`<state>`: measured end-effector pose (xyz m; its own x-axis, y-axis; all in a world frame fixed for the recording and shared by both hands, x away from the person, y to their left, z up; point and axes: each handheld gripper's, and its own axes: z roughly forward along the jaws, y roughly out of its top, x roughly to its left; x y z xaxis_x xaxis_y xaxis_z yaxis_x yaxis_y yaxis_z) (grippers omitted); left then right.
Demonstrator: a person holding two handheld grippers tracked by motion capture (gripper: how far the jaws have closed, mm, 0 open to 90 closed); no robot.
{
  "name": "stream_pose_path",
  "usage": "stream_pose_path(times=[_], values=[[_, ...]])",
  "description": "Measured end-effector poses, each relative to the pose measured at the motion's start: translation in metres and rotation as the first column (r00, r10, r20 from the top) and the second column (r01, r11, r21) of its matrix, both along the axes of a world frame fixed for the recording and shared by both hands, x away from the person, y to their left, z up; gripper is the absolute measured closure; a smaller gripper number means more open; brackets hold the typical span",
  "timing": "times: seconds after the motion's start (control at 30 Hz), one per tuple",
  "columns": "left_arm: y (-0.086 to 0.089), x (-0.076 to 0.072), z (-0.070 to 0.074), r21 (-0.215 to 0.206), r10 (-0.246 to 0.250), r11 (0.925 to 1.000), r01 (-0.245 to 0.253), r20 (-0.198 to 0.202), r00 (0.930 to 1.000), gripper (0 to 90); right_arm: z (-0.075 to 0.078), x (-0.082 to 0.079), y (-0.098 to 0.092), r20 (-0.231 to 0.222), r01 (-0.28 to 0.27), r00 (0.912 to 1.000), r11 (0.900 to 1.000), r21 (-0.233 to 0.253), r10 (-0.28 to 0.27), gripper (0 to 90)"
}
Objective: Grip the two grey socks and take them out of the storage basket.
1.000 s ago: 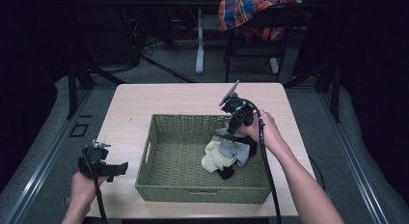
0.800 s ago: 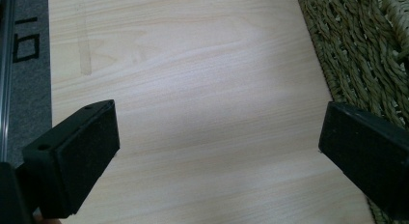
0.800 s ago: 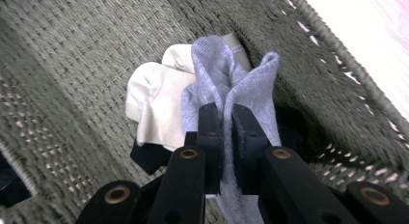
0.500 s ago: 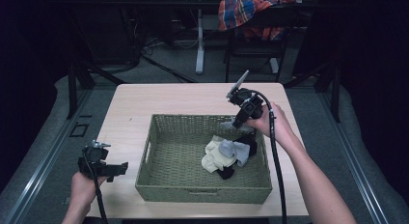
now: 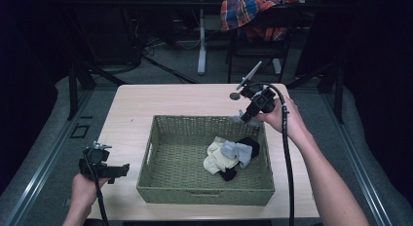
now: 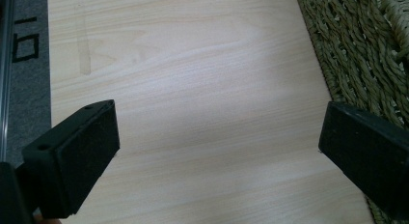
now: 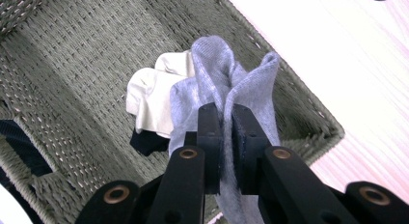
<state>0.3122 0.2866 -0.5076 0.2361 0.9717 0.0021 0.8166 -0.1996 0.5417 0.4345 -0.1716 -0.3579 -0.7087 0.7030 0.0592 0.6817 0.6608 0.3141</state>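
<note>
Grey sock [image 7: 226,89] runs off the bottom edge of the right gripper view, its lower part hidden behind the jaws. Black sock [image 7: 147,143] mostly buried under the cream sock [image 7: 152,96]. Left gripper [image 6: 217,156] jaws cut off by frame edges. In the high view, the held sock is too small to make out, probably grey.

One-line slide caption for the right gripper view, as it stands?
Right gripper shut on a grey sock, held above the woven basket with cream and dark socks below.

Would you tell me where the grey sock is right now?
The grey sock is pinched in the right gripper, lifted above the basket's far right corner.
</note>
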Motion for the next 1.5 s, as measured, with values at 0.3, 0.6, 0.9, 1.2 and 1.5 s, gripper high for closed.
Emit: stream_pose_path(times=[0.3,0.6,0.9,1.2,1.5], values=[[0.0,0.0,0.0,0.0,0.001,1.0,-0.001,0.0,1.0,0.8,0.01,-0.004,-0.021,0.009,0.042,0.9991,0.999,0.012,-0.042,83.8],[-0.001,0.0,0.0,0.003,0.001,1.0,-0.001,0.004,1.0,0.8,0.015,-0.01,-0.065,0.045,0.128,0.9907,0.992,0.01,-0.128,83.8],[-0.001,0.0,0.0,0.002,0.005,1.0,-0.005,0.004,1.0,0.8,0.007,-0.015,-0.1,0.048,0.192,0.9803,0.981,-0.005,-0.192,83.8],[-0.001,0.0,0.0,0.004,0.005,1.0,-0.005,0.003,1.0,0.8,-0.012,-0.019,-0.136,0.043,0.29,0.9563,0.957,0.0,-0.289,83.8],[-0.001,0.0,0.0,0.003,0.003,1.0,-0.003,0.0,1.0,0.8,-0.051,-0.022,-0.153,0.008,0.36,0.9325,0.932,0.038,-0.361,83.7]])
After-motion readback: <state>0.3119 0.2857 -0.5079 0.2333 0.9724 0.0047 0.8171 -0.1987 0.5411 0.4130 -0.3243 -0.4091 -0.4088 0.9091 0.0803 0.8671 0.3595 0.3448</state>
